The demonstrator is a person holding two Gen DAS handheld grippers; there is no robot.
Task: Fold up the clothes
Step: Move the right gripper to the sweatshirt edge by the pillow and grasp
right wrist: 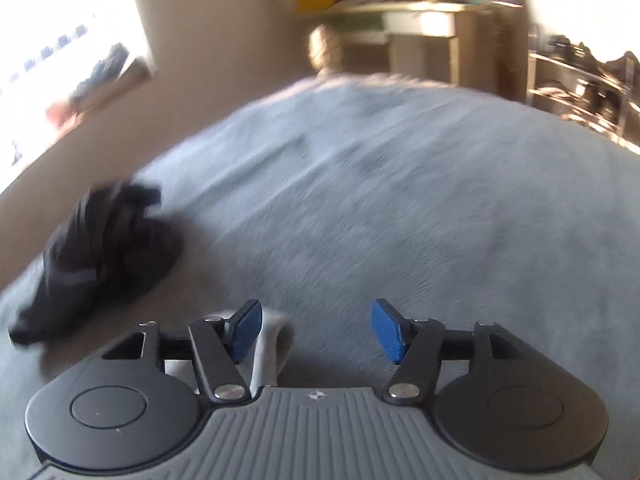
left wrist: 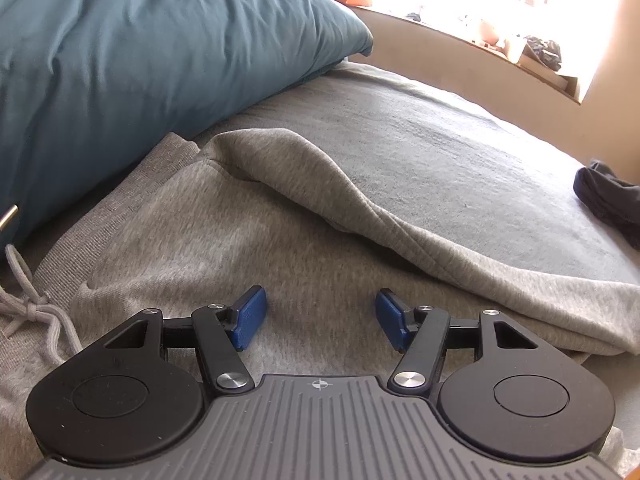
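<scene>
Hovering: left claw (left wrist: 320, 318) agape, empty | over grey sweatpants (left wrist: 224, 240) | right claw (right wrist: 316, 330) agape, empty

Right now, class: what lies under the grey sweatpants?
The grey sweatpants lie on the grey bed cover, which shows past their folded edge. The teal pillow is beside them. Anything beneath the fabric is hidden.

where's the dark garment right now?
The dark garment lies bunched on the grey bed cover, at the left of the right wrist view near the wall. In the left wrist view it shows at the far right edge, apart from the grey sweatpants.
</scene>
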